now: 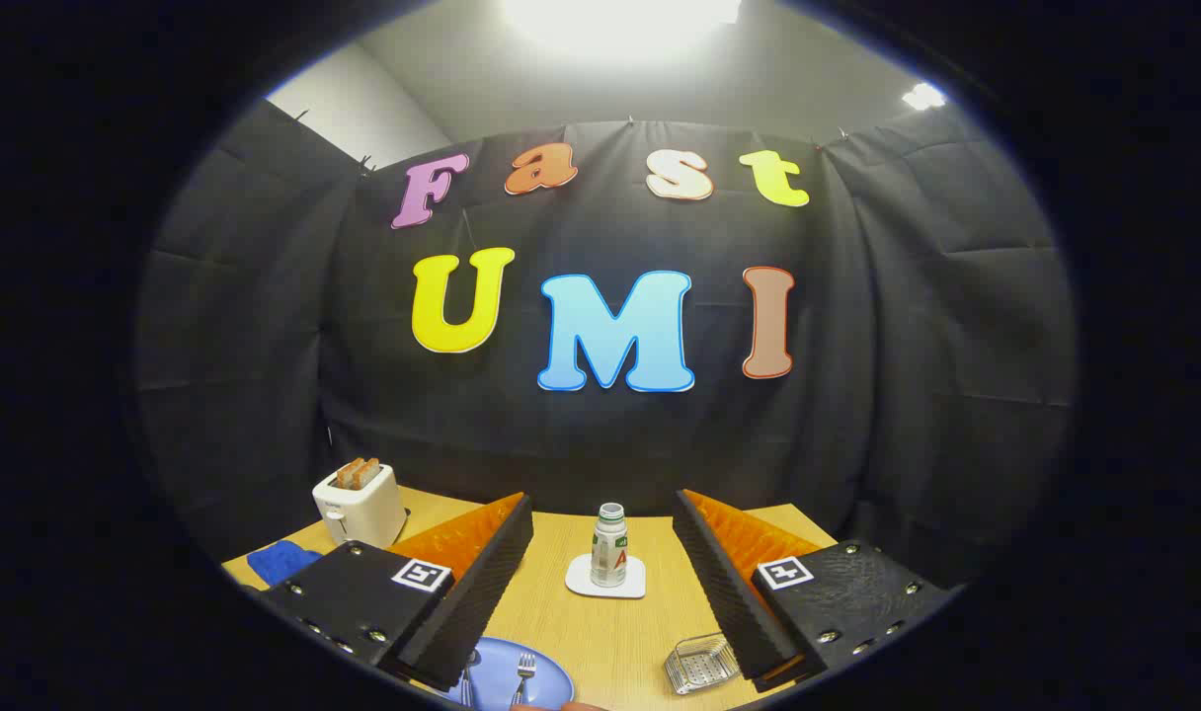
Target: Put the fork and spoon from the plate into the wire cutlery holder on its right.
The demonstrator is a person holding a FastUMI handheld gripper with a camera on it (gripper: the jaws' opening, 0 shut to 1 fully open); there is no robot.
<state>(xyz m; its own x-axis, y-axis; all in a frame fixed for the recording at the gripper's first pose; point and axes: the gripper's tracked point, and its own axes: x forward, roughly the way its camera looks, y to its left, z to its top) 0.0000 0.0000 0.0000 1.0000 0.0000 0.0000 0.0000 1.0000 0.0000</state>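
My tongs [600, 583] hang wide and empty above the worktop [600, 632]. Nearest, the plate [551, 676] carries the fork [523, 676] and, I think, the spoon [469, 681]; the holder [701, 664] sits right. Beyond, a bottle [609, 545] and toaster [359, 504]. Nothing picked yet: I should dip to the fork.

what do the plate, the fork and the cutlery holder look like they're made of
The plate looks like matte blue plastic or glazed ceramic; its even colour leaves that open. The fork seems polished metal, silvery with bright glints. The cutlery holder is thin silver wire mesh, see-through to the table. The gripper hangs open above them, holding nothing.
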